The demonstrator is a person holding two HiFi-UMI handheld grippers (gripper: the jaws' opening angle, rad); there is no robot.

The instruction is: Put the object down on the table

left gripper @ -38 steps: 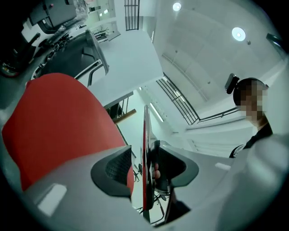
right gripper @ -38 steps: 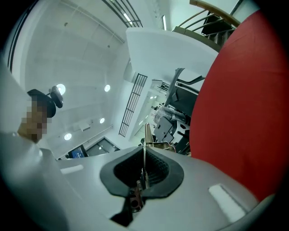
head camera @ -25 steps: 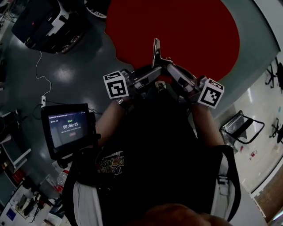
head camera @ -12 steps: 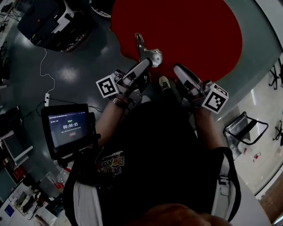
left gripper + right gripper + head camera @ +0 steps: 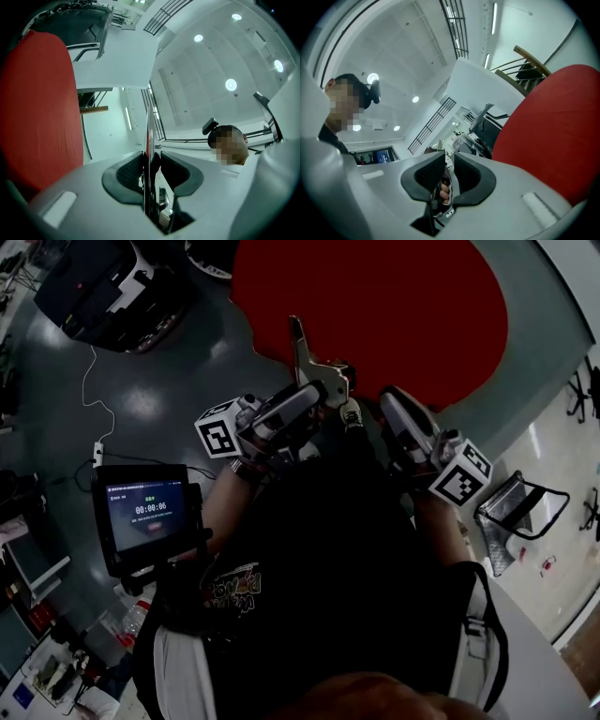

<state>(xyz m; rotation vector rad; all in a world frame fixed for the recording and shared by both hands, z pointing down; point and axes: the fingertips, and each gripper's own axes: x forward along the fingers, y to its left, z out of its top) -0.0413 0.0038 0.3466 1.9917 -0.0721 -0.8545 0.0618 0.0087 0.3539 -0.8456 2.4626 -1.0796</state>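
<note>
Metal blade (image 5: 298,341), clamped in left hand-held gripper (image 5: 151,163), tilted steeply upward

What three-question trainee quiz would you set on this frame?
1. True or false: the left gripper is clamped on a thin flat object.
2. The round table is: A blue, B red, C white.
3. What sits between the jaws of the right gripper?
Key: 1 true. 2 B. 3 nothing; the jaws are apart and closing.
</note>
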